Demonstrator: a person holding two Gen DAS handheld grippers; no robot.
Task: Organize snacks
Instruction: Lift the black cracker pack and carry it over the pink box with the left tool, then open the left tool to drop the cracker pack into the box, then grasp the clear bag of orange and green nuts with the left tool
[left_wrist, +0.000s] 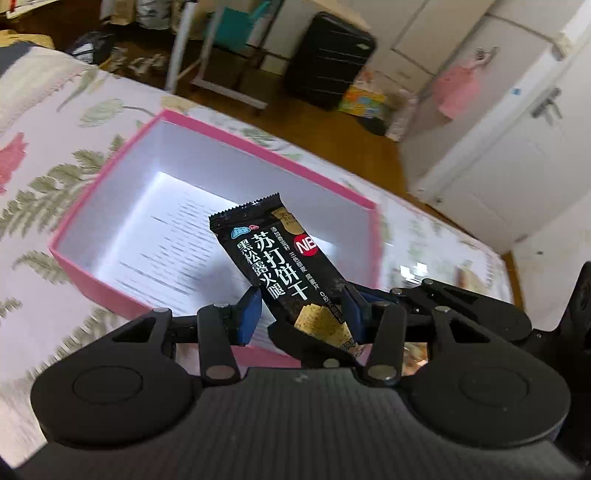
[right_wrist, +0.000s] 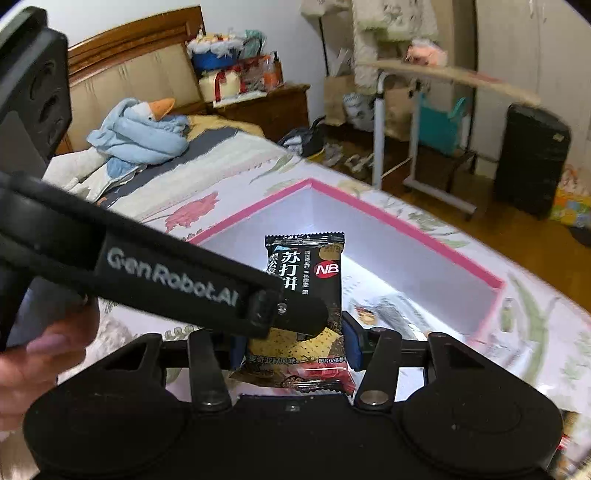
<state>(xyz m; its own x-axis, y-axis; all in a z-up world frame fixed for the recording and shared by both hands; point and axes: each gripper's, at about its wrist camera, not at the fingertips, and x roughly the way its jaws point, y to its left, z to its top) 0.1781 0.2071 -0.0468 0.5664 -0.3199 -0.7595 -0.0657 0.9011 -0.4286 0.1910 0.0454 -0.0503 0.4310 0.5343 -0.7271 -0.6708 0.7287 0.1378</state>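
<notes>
Each gripper holds a black soda-cracker packet above an open pink box with white inner walls. In the left wrist view the packet (left_wrist: 280, 266) stands tilted, its lower end pinched between the blue pads (left_wrist: 247, 314) of my left gripper (left_wrist: 299, 310), over the near side of the box (left_wrist: 258, 136). In the right wrist view a second, matching packet (right_wrist: 314, 266) stands upright in my right gripper (right_wrist: 295, 347), over the box's near corner (right_wrist: 406, 229). The left gripper's black body (right_wrist: 166, 280) crosses in front and hides that packet's left side. A printed sheet lines the box floor (left_wrist: 166, 251).
The box rests on a floral bedspread (left_wrist: 55, 177). A hand (right_wrist: 40, 354) shows at lower left. A blue plush goose (right_wrist: 140, 136) lies near the headboard. Off the bed stand a white rolling table (right_wrist: 417, 129) and a black suitcase (left_wrist: 328, 59). Blurred packets (right_wrist: 569, 443) lie at lower right.
</notes>
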